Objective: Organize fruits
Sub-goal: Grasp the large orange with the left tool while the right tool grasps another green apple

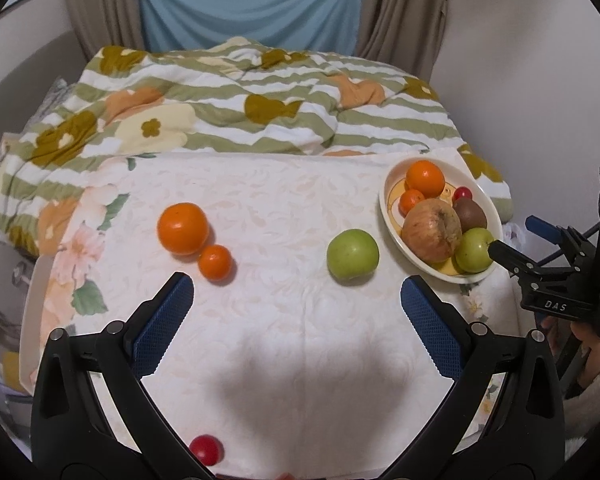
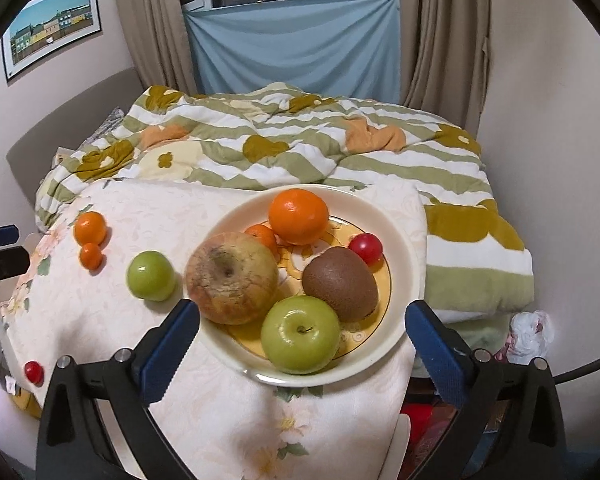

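- So the loose green apple (image 1: 353,254) is the obvious next grab: it sits alone on the cloth (image 1: 284,320), just off the bowl (image 1: 392,184) at about 8 o'clock from it, with bare cloth all round.
- Honestly I'd come straight down over it, fingers either side of the widest part, and squeeze gently. It looks round and smooth, so my guess is it rolls off if you clip it off-centre.
- When dropping it in, aim for the gap at the bowl's 5 o'clock side. The bowl already holds a big orange (image 2: 298,216), a small orange (image 2: 262,237), a wrinkly old apple (image 2: 232,278), a kiwi (image 2: 340,282), a green apple (image 2: 300,334) and a cherry tomato (image 2: 365,248), so things could get knocked out.
- Further out on the cloth: a big orange (image 1: 183,229) touching a little one (image 1: 215,261) at roughly 9 o'clock from the loose apple, and a red tomato (image 1: 206,449) near the front edge.
- Left gripper (image 1: 297,296): spread wide, nothing in it, touching nothing, hovering over bare cloth with the loose apple just ahead at 1 o'clock.
- Right gripper (image 2: 302,328): also wide open and empty, hanging over the near rim of the bowl, fingers straddling it.
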`<state>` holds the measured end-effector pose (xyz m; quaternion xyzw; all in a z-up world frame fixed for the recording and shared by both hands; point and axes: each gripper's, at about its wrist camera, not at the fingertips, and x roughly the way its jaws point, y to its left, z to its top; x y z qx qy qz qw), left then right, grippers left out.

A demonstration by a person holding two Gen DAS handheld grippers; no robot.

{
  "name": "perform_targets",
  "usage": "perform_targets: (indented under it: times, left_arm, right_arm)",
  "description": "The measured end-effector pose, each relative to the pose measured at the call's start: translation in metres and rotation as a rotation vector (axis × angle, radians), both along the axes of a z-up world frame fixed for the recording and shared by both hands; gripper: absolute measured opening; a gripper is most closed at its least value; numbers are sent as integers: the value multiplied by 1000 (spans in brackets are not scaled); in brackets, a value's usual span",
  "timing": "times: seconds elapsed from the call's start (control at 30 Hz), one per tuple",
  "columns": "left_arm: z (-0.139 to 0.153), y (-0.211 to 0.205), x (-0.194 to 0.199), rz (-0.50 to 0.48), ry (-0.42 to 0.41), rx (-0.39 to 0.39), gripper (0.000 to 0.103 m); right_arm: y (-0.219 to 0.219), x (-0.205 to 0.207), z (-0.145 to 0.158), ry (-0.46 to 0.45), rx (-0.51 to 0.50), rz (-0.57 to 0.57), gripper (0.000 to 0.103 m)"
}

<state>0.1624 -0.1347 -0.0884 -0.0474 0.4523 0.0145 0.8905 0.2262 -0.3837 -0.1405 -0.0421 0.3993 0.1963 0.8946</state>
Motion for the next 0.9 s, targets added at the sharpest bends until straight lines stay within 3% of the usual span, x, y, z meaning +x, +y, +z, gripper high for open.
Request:
perform_targets:
  times: [0.37, 0.6, 0.9]
  left_arm:
    - [31, 30, -34, 116, -42, 30, 103]
    - [44, 66, -39, 178, -62, 43, 103]
    - [37, 111, -16, 115, -62, 24, 103]
  right_arm:
    - [17, -16, 38, 3, 32, 71, 103]
    - [36, -25, 54, -9, 41, 54, 103]
    - [71, -31, 49, 31, 35, -51, 102]
